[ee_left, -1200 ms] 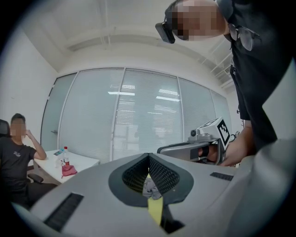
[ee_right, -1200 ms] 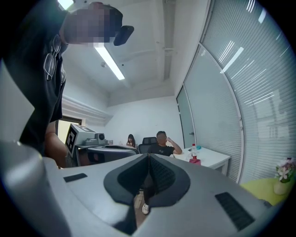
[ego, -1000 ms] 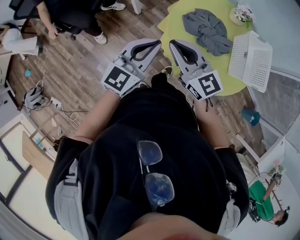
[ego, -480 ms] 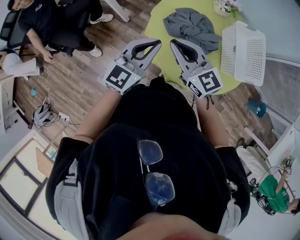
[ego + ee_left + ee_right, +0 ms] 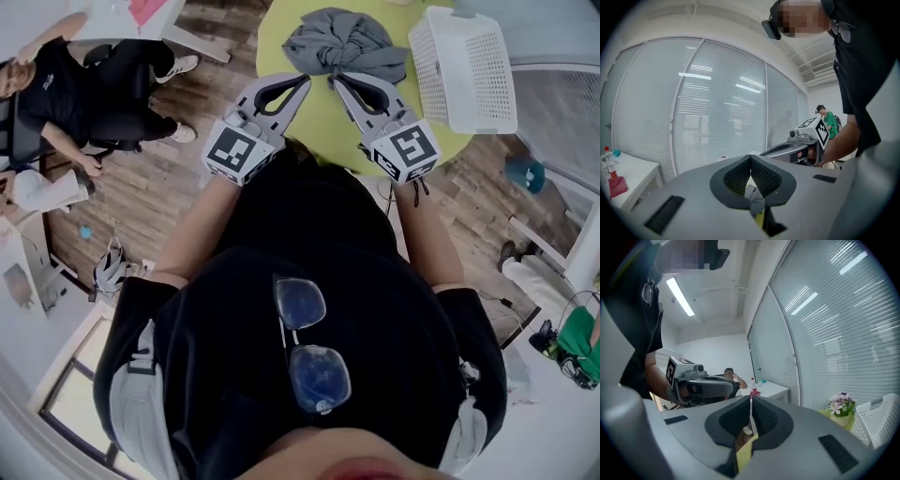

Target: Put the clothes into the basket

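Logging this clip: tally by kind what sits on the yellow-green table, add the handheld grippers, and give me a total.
Grey clothing heap: 1
White basket: 1
Flower pot: 1
Grippers: 2 (left gripper, right gripper, both with jaws together and empty)
Total: 5

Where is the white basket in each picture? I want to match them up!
Head view: the white basket is at the top right.
Left gripper view: not in it.
Right gripper view: at the bottom right edge, beside the flowers.
Shared landmark: the yellow-green table, a yellow sliver low in both gripper views.
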`<state>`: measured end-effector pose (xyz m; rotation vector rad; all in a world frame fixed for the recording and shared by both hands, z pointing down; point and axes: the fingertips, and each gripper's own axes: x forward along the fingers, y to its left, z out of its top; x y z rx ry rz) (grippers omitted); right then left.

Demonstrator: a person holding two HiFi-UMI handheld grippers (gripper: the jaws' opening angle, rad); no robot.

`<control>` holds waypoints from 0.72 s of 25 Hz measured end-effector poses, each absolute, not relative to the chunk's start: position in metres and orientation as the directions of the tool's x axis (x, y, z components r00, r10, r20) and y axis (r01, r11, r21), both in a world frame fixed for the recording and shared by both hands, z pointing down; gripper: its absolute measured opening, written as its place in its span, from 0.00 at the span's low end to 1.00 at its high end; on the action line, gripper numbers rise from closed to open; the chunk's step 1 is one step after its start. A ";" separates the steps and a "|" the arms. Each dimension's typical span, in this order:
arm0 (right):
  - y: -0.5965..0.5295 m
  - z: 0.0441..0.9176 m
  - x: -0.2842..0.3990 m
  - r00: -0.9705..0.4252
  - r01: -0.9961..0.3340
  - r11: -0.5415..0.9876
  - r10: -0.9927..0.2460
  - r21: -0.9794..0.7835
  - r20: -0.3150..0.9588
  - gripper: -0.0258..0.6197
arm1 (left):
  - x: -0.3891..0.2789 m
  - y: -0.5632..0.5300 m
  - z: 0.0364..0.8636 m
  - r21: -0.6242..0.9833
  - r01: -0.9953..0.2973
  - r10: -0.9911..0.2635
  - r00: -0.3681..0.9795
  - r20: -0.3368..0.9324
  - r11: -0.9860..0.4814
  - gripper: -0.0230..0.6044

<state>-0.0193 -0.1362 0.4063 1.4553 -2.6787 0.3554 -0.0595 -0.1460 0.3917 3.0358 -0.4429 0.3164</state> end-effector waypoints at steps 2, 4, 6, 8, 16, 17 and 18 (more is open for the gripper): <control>-0.140 0.412 -0.010 -0.525 -0.850 0.500 -0.830 -0.167 0.186 0.08 | -0.049 -0.152 0.399 0.033 -0.257 -0.243 0.943 0.228 -0.966 0.05; -0.144 0.420 -0.003 -0.506 -0.862 0.482 -0.838 -0.160 0.202 0.09 | -0.041 -0.159 0.410 0.036 -0.231 -0.216 0.945 0.245 -0.972 0.05; -0.147 0.430 0.004 -0.482 -0.876 0.456 -0.847 -0.158 0.224 0.08 | -0.034 -0.166 0.423 0.041 -0.198 -0.182 0.953 0.244 -0.979 0.05; -0.151 0.443 0.012 -0.451 -0.892 0.421 -0.856 -0.163 0.252 0.09 | -0.027 -0.174 0.435 0.051 -0.154 -0.138 0.962 0.235 -0.987 0.05; -0.180 0.518 0.026 -0.323 -0.945 0.304 -0.827 -0.119 0.459 0.09 | 0.000 -0.203 0.475 0.060 0.028 0.041 0.973 0.226 -0.998 0.05; -0.183 0.528 0.026 -0.315 -0.947 0.301 -0.814 -0.111 0.488 0.09 | 0.001 -0.205 0.483 0.061 0.043 0.056 0.970 0.235 -0.997 0.05; -0.187 0.538 0.027 -0.306 -0.949 0.298 -0.801 -0.100 0.514 0.09 | 0.003 -0.207 0.491 0.065 0.057 0.071 0.968 0.241 -0.996 0.05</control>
